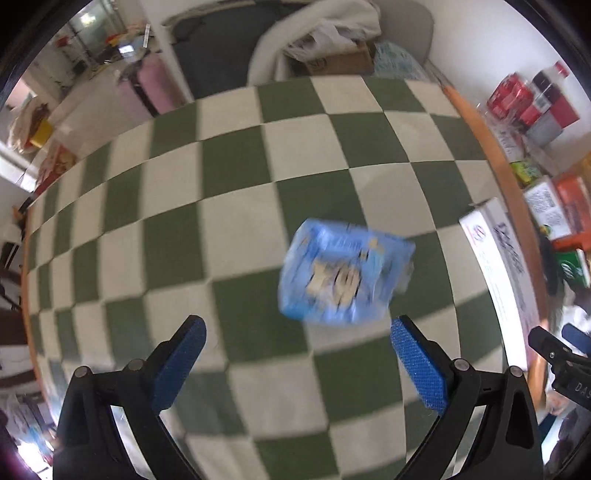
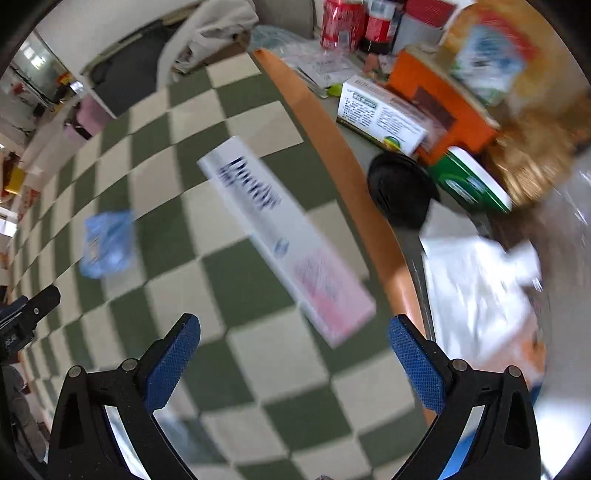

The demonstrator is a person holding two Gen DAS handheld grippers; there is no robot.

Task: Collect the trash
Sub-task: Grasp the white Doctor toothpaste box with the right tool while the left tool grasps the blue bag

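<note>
A blue crumpled packet [image 1: 345, 273] lies on the green-and-white checkered mat [image 1: 236, 206], just ahead of and slightly right of my left gripper [image 1: 297, 330], which is open and empty above the mat. The packet also shows in the right wrist view [image 2: 107, 243], far to the left. A long white and pink box [image 2: 284, 236] lies on the mat ahead of my right gripper [image 2: 293, 330], which is open and empty. The box also shows at the right edge of the left wrist view [image 1: 498, 273].
An orange rim [image 2: 347, 173] bounds the mat on the right. Beyond it lie boxes [image 2: 384, 114], a black cap-like object [image 2: 400, 190], red cans [image 2: 341, 22] and white plastic [image 2: 480, 280]. A cardboard box [image 1: 340, 59] and cloth sit at the far side.
</note>
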